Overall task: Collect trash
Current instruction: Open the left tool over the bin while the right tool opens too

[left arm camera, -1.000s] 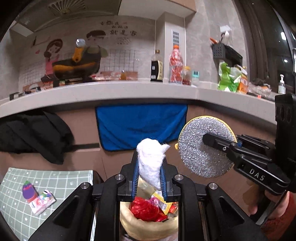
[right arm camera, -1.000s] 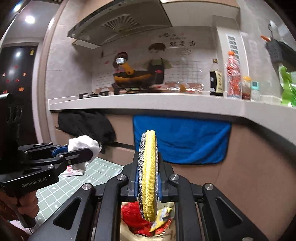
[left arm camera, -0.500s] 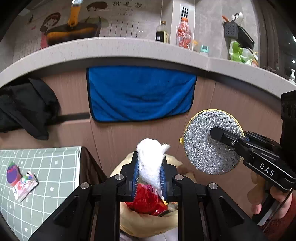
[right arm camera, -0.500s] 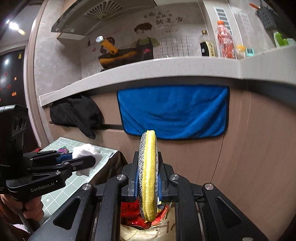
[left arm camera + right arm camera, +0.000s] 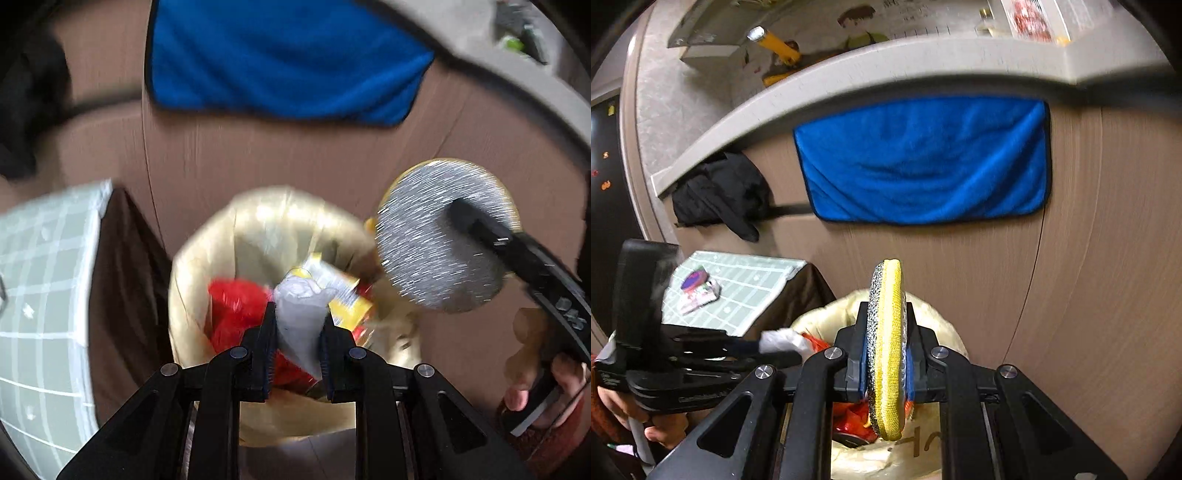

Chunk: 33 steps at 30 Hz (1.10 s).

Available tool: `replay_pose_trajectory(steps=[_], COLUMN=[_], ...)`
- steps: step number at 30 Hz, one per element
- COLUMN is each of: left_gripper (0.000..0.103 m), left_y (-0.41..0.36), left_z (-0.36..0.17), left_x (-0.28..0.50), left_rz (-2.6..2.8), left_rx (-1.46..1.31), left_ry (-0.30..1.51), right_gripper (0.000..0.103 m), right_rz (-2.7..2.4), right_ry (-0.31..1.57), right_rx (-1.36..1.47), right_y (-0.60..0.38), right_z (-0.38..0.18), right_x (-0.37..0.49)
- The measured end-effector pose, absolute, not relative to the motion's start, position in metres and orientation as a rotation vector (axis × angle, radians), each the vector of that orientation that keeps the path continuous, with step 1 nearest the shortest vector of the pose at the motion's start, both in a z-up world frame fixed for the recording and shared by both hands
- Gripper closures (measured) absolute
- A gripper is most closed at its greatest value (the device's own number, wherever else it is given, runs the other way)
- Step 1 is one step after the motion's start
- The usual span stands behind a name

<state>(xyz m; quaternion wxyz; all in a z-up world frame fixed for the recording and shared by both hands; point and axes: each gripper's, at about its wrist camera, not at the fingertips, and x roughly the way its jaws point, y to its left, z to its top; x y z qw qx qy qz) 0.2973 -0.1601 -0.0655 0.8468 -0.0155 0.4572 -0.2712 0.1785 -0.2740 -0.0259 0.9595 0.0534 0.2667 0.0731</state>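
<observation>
My left gripper [image 5: 297, 314] is shut on a crumpled white tissue [image 5: 301, 317] and holds it right over the open trash bin [image 5: 221, 236], which has a pale yellow liner and holds red and yellow wrappers [image 5: 236, 310]. My right gripper [image 5: 886, 314] is shut on a round scouring pad [image 5: 888, 347], silver on one face and yellow on the other, just above the bin's rim [image 5: 827, 314]. In the left wrist view the pad [image 5: 439, 240] hangs at the bin's right edge. In the right wrist view the left gripper [image 5: 783, 345] with the tissue [image 5: 783, 339] is at the left.
A low table with a green checked cloth [image 5: 746, 288] stands left of the bin, with a small snack packet [image 5: 700, 295] and a purple item [image 5: 694, 278] on it. A blue towel [image 5: 923, 162] hangs on the brown cabinet front behind. A black garment [image 5: 720, 192] hangs at left.
Both grippers have tilted and moved down toward the bin. The tissue now hangs over the bin's opening and the pad is near its rim. Both grips are unchanged.
</observation>
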Motion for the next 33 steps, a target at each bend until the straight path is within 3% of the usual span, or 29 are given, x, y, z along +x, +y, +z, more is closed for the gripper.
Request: replay_pose_trajectory(steps=[3,12,16,20,22,23,33], left_gripper=[0.083,0.081,0.058,0.051,0.05,0.05,0.05], left_y=[-0.167,-0.179,-0.167,-0.144,-0.135,-0.129,-0.052], left_z=[-0.091,-0.118,-0.099,-0.074,-0.063,-0.057,-0.025], left_x=[0.315,0.34,0.335,0.328,0.325,0.324,0.306], left_rz=[-0.579,-0.528,-0.582,-0.593,-0.585,-0.574,-0.445], left_rx=[-0.061,-0.053,-0.113,-0.18,-0.199,-0.203,-0.252], left_ry=[1.081,1.143,1.061,0.992,0.971,0.956,0.839], right_gripper=[0.089,0.089,0.089,0.087,0.07,0.055,0.052], right_rz=[0.14,0.143,0.154,0.18,0.178,0.173,0.243], right_ry=[0.572,0.642,0.672,0.694,0.722,0.73,0.673], right_rx=[0.13,0.153,0.168,0.169,0.176,0.189,0.241], right_y=[-0.28,-0.285,-0.283,-0.274,-0.271,-0.27,-0.259], right_z=[-0.038,-0.062,-0.071,-0.08,-0.085,-0.087,-0.063], right_x=[0.185,0.203,0.208,0.214,0.219,0.221,0.214])
